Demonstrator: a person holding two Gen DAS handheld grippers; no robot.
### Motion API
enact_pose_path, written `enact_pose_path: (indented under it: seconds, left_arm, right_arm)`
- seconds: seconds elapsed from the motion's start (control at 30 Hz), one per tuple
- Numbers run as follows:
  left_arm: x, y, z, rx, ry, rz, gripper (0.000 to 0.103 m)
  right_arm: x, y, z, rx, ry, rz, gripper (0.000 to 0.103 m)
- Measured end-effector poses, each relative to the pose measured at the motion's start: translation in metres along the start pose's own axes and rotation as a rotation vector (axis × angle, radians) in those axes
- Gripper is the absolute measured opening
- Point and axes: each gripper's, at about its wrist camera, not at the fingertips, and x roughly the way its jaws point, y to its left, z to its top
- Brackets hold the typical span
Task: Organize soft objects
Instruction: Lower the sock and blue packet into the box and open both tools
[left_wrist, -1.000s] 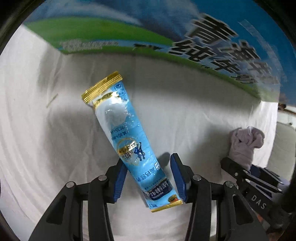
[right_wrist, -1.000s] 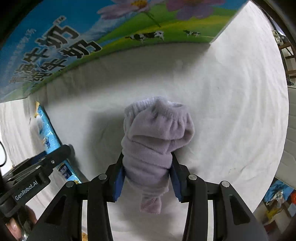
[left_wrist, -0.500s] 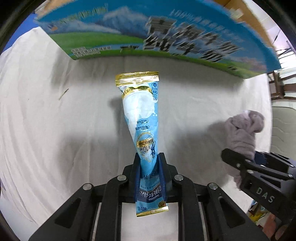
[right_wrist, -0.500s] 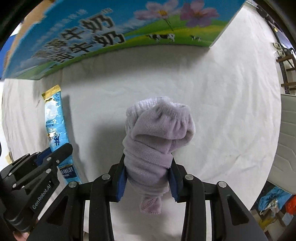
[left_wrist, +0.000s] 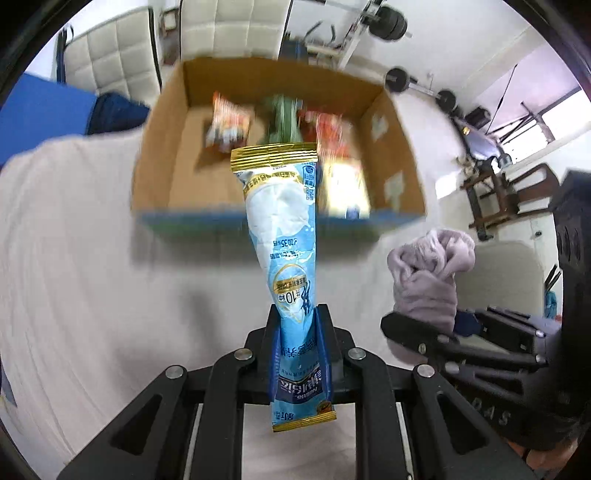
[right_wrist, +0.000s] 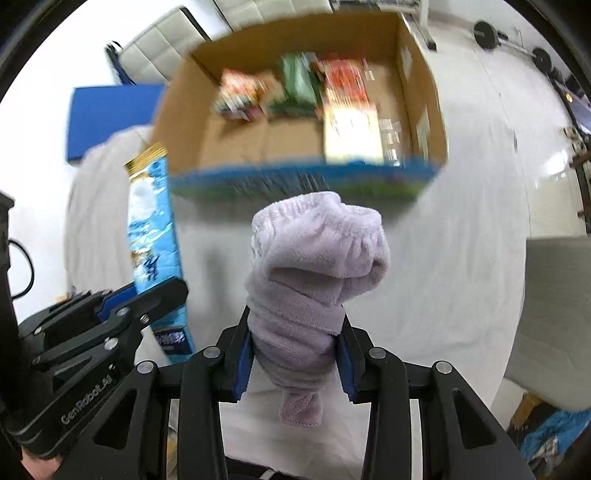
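Observation:
My left gripper (left_wrist: 297, 339) is shut on a long blue sachet with gold ends (left_wrist: 284, 229) and holds it upright above the white cloth; the sachet also shows in the right wrist view (right_wrist: 153, 236). My right gripper (right_wrist: 293, 347) is shut on a rolled lilac sock (right_wrist: 314, 258), also lifted; the sock shows at the right of the left wrist view (left_wrist: 428, 273). An open cardboard box (left_wrist: 162, 147) with blue printed sides stands ahead of both grippers, and it also shows in the right wrist view (right_wrist: 184, 122). It holds several snack packets (right_wrist: 343, 103).
A white cloth (left_wrist: 74, 277) covers the surface under both grippers. A blue mat (right_wrist: 110, 110) lies behind the box at the left. White padded furniture, weights and chairs stand in the room behind.
Both grippers have risen with their loads, so the views now look down into the open box. The left gripper closed on the sachet, which lay on the cloth between open jaws a second ago.

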Motion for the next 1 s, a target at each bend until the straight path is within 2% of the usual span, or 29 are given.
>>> enact_pose_path:
  seconds: [0.07, 0.17, 0.2, 0.27, 0.37, 0.47, 0.7, 1.0]
  left_arm:
    - [-0.01, 0.005, 0.019, 0.009, -0.029, 0.003, 0.015]
    - [0.0, 0.015, 0.067, 0.031, -0.07, 0.028, 0.015]
    - [0.0, 0.04, 0.082, 0.032, -0.07, 0.033, 0.015]
    - [0.0, 0.055, 0.106, 0.025, -0.074, 0.047, 0.015]
    - [0.015, 0.069, 0.132, 0.008, -0.054, 0.055, 0.015]
    - [0.032, 0.092, 0.159, -0.009, 0.006, 0.061, 0.015]
    - [0.079, 0.123, 0.185, -0.06, 0.139, 0.064, 0.015]
    - [0.116, 0.135, 0.181, -0.086, 0.215, 0.049, 0.015]
  right_arm:
    - [-0.017, 0.009, 0.016, -0.008, -0.033, 0.014, 0.04]
    - [-0.034, 0.019, 0.044, -0.018, -0.085, 0.013, 0.04]
    - [-0.037, 0.022, 0.055, -0.02, -0.098, 0.006, 0.04]
    - [-0.035, 0.027, 0.072, -0.017, -0.112, 0.002, 0.04]
    - [-0.031, 0.033, 0.102, -0.005, -0.117, -0.011, 0.04]
    - [-0.014, 0.032, 0.131, 0.02, -0.095, -0.01, 0.04]
    - [0.05, 0.026, 0.173, 0.061, -0.024, -0.014, 0.04]
    - [0.104, 0.025, 0.185, 0.058, 0.051, -0.025, 0.041]
